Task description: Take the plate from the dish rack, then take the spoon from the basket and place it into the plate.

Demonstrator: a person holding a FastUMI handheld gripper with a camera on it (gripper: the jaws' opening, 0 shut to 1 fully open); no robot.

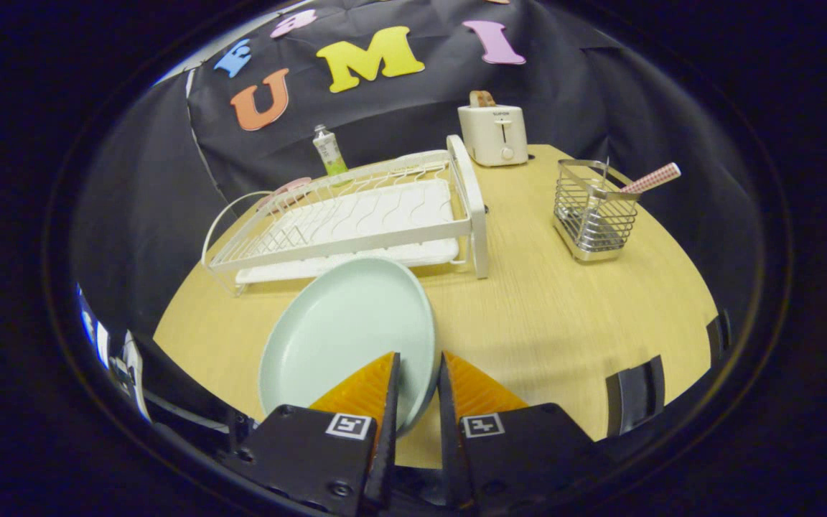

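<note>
A pale green plate [342, 337] is held tilted above the wooden table [550, 323], its near right rim pinched between my fingers. My gripper [419, 362] is shut on that rim. Beyond the plate stands the white dish rack [356, 215], with no dishes in its wires. To the right, past the fingers, a metal wire basket [593, 215] holds a spoon whose checked pink handle [650, 178] sticks out to the upper right.
A white toaster [494, 133] with a slice in it stands at the table's far edge behind the rack. A small green-and-white bottle [329, 151] stands behind the rack's left part. Black clamps [634, 393] grip the table's near right edge.
</note>
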